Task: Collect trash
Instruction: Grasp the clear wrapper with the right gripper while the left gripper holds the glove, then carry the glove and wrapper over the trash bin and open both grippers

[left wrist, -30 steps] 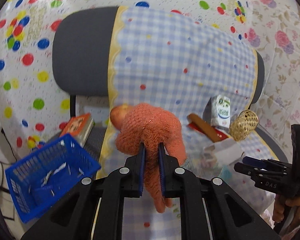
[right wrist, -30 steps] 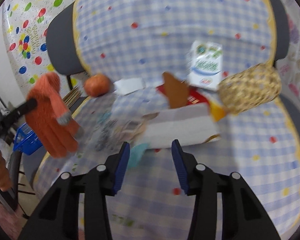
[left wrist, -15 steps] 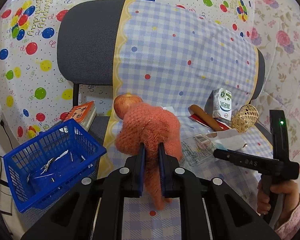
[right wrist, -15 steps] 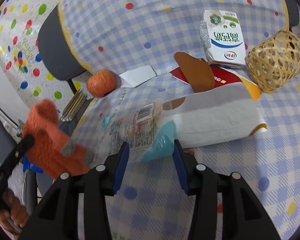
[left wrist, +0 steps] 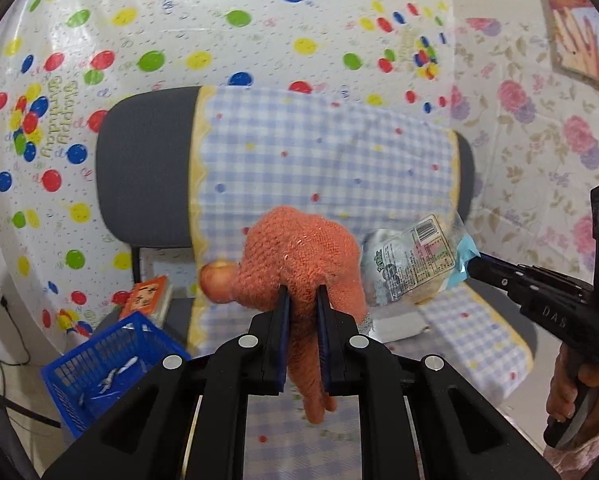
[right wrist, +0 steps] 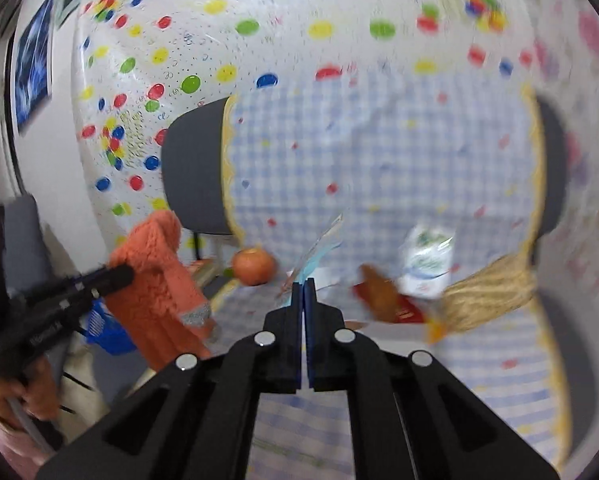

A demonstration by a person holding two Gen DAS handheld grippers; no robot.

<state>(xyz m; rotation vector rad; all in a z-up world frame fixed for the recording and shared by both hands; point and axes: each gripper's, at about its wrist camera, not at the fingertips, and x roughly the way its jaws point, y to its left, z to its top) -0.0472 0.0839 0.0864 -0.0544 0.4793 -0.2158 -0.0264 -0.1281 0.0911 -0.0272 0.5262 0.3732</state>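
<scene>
Left wrist | left gripper [left wrist: 302, 300] clamps orange glove [left wrist: 299, 248] | right gripper [left wrist: 473, 262] pinches wrapper [left wrist: 415, 258]

Orange knitted glove [left wrist: 299, 256]: centre of the left wrist view, pinched between two blue pads, bunched body bulging above them, one finger dangling below; at middle left of the right wrist view, hanging with grey cuff edge lowest. Clear plastic wrapper [left wrist: 413, 260] with printed label, barcode and pale blue end: right of centre in the left wrist view, held up off the checked cloth by its blue end, tilted, just beside the glove; seen edge-on and blurred at centre of the right wrist view. Blue mesh basket [left wrist: 111, 364]: lower left, holding a few pale scraps.
</scene>
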